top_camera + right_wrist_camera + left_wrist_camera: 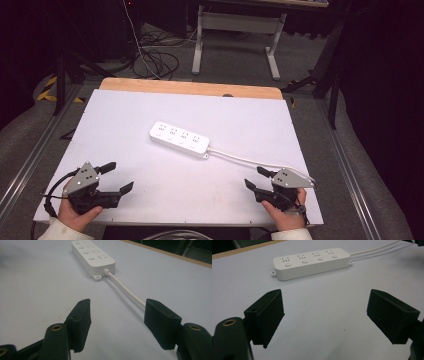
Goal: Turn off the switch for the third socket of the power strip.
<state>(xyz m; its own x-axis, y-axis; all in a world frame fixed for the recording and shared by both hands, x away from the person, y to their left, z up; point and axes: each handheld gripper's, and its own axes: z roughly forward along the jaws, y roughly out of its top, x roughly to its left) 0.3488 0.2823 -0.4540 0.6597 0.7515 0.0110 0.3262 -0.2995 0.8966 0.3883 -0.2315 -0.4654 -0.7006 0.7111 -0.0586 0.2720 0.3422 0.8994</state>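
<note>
A white power strip [179, 139] with a row of sockets and buttons lies flat near the middle of the white table top [125, 120]. Its white cable [240, 158] runs off toward the front right. My left gripper [116, 176] rests at the front left, open and holding nothing. In the left gripper view the power strip [312, 263] lies ahead of the left gripper [325, 315]. My right gripper [257, 178] sits at the front right, open. In the right gripper view the cable [125, 290] passes just ahead of the right gripper [117, 323], leading to the power strip [92, 256].
A bare wooden strip [190, 88] borders the table's far edge. Beyond it on the floor stand a white desk frame [235, 35] and loose dark cables [155, 60]. Metal rails [30, 160] run along both sides of the table.
</note>
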